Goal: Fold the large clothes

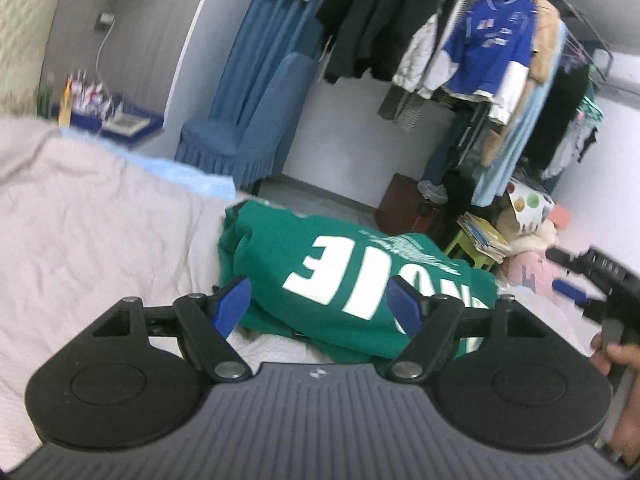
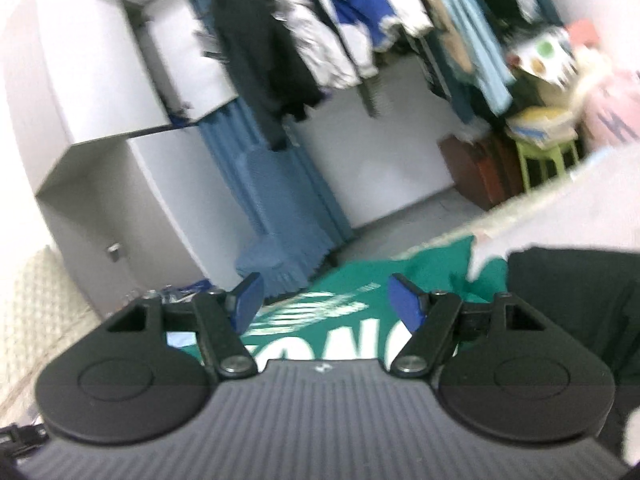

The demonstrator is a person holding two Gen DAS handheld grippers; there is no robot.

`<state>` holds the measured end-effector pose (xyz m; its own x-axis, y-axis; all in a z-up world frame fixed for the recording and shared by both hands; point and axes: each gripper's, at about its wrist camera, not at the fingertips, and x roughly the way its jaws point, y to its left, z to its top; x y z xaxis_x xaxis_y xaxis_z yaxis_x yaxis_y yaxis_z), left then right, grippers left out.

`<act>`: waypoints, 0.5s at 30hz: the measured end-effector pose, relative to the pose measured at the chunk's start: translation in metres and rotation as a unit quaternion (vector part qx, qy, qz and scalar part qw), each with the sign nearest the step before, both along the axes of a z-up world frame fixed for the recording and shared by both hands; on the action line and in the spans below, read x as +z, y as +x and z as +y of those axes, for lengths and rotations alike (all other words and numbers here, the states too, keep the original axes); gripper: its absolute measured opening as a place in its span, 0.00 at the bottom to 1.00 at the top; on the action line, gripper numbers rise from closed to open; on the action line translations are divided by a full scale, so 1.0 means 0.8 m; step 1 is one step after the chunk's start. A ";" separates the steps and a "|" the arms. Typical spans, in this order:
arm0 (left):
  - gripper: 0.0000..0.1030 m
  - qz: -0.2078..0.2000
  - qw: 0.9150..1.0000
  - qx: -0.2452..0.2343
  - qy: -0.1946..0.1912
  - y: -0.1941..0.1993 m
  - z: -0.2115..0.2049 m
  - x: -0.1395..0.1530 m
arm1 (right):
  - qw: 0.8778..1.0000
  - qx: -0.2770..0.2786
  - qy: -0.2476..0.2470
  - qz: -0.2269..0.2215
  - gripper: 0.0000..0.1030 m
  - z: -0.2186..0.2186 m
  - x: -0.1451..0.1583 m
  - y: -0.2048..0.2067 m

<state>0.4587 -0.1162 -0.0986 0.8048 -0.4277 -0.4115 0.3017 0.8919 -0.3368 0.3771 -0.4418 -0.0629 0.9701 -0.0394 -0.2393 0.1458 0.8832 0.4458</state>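
Green sweatshirt (image 1: 344,280) lies folded on the bed (image 1: 100,220); left gripper (image 1: 320,308) and right gripper (image 2: 324,304) gape empty above it, likely needing another fold.

Bed: the folded green sweatshirt with white lettering (image 1: 340,272) lies on the pale quilted bedspread (image 1: 88,208), at its far edge.
Behind it: a blue skirted chair cover (image 1: 248,132) against the white wall.
Right of chair: hanging clothes on a metal rack (image 1: 480,48).
Below rack: a brown box (image 1: 408,204), then a lime-green stool (image 1: 468,248) bearing stacked papers.
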 end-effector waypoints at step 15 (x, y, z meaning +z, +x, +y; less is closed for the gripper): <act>0.77 -0.068 0.996 -0.025 0.056 -0.213 -0.003 0.103 | 0.989 0.078 -0.124 0.013 0.70 0.097 0.073 -0.173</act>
